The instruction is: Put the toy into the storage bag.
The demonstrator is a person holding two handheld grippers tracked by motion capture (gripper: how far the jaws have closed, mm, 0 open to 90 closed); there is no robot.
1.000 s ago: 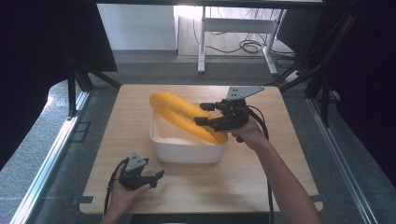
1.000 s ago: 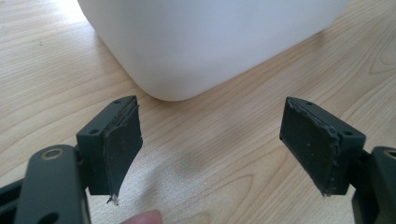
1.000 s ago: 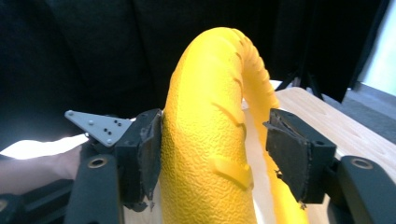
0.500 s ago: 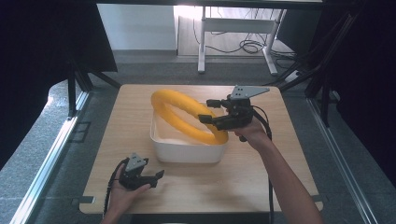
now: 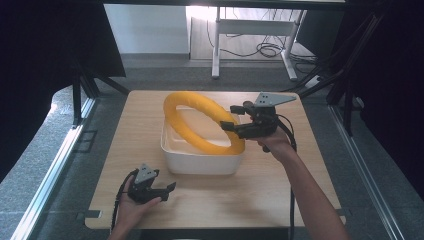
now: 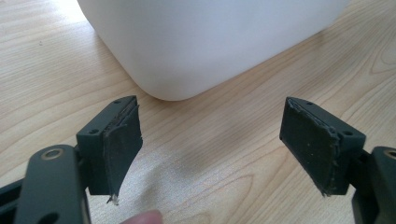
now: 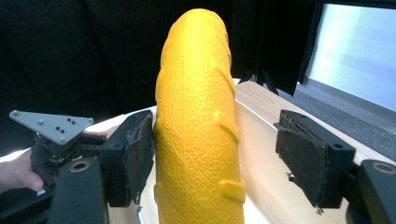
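Observation:
A yellow textured ring (image 5: 192,98) stands tilted in a white tub (image 5: 200,162) at the table's middle, its far side lifted above the rim. My right gripper (image 5: 229,118) is at the ring's right side, and its jaws have just been opening. In the right gripper view the ring (image 7: 196,116) stands between the jaws of the right gripper (image 7: 224,163): one pad still touches it, the other is well apart. My left gripper (image 5: 169,191) rests open on the table at the front left. In its own view the left gripper (image 6: 219,154) faces the tub's corner (image 6: 205,42) with nothing between its pads.
The wooden table (image 5: 300,200) has bare board around the tub. Dark screens stand at both sides, and a desk frame with cables (image 5: 260,47) is beyond the far edge. Grey floor surrounds the table.
The right gripper's jaws have widened. The yellow ring, squashed flat a second ago, has sprung back into a round hoop. The left gripper has stayed put.

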